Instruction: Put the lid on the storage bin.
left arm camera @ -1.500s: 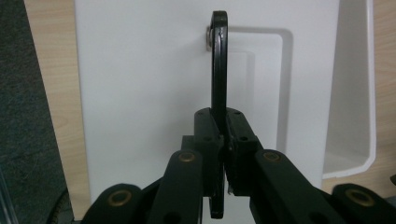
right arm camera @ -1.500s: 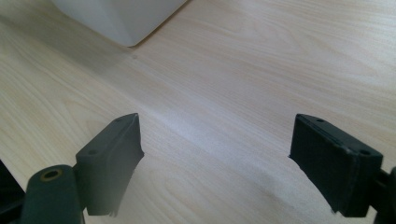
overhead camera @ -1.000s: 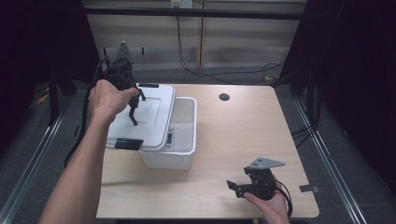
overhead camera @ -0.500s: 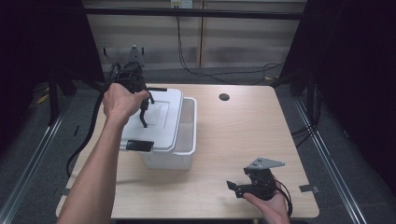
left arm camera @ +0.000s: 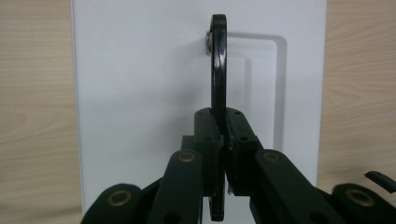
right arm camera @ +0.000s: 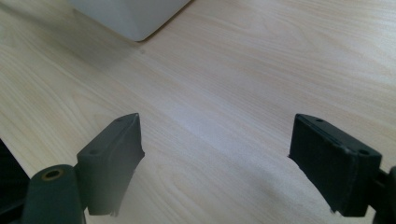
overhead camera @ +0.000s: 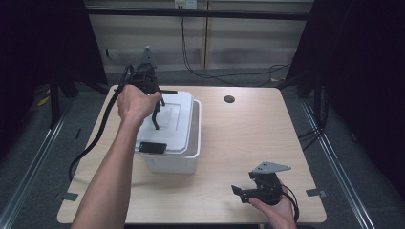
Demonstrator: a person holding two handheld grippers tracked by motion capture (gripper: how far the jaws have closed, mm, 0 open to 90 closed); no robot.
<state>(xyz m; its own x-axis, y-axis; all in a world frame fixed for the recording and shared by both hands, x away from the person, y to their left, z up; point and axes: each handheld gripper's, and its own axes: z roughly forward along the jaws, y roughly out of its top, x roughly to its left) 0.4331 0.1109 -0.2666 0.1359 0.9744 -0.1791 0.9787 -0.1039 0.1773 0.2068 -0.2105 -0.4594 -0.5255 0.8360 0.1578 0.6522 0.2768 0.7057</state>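
- High view: a white plastic box (overhead camera: 174, 160) stands on the left half of the wooden tabletop (overhead camera: 248, 138). Its white lid (overhead camera: 174, 121) lies on top, offset toward the left side, so a strip of the box's interior along the right wall is open to view.
- High view: the left tongs (overhead camera: 156, 114) are over the lid, held by the left hand (overhead camera: 135, 103), and reach down to a black handle (overhead camera: 156, 118) standing up from the lid's middle. A second black fitting (overhead camera: 152, 147) sits at the lid's near edge; its function cannot be determined.
- High view: the right tongs (overhead camera: 241, 192) rest near the tabletop's front right corner in the right hand (overhead camera: 274, 210), well apart from the box.
- Left gripper view: the left tongs (left arm camera: 223, 140) are clamped on the handle (left arm camera: 218, 70), pads pressed to both sides of it, with the lid (left arm camera: 140, 93) directly below and tabletop to either side.
- Right gripper view: the right tongs (right arm camera: 215, 154) stand wide apart with nothing between them, above bare tabletop (right arm camera: 243, 70); a corner of the box (right arm camera: 135, 18) shows at the top.
- Assessment: the grasp on the handle is done. The lid is not seated squarely. Whether it is to be lifted off or slid shut, that placement remains outstanding; the right tongs have no part yet.
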